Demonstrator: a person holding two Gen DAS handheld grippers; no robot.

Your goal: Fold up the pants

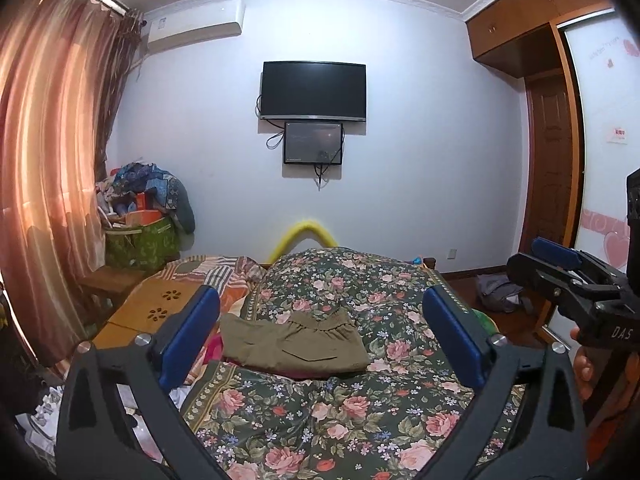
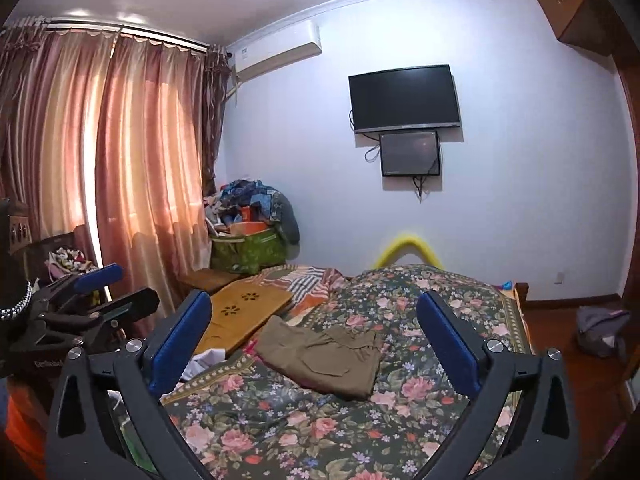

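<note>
Pants (image 1: pixel 294 342) are sitting folded into a neat khaki bundle on the floral bedspread (image 1: pixel 360 412), looking basically done. Both the left claw (image 1: pixel 334 338) and right claw (image 2: pixel 320 344) are hanging wide open, gripping nothing, short of the bundle. I'd be checking edges and smoothing only.

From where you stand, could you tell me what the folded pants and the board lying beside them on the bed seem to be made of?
The pants look like a matte olive woven cloth, perhaps cotton: soft creases, a gathered waistband and a stitched pocket show. The board looks like light wood or bamboo with a smooth finish: it is flat and rigid, with flower-shaped cut-outs. The bedspread under the pants has a slight sheen, so possibly a synthetic or a blend.
</note>
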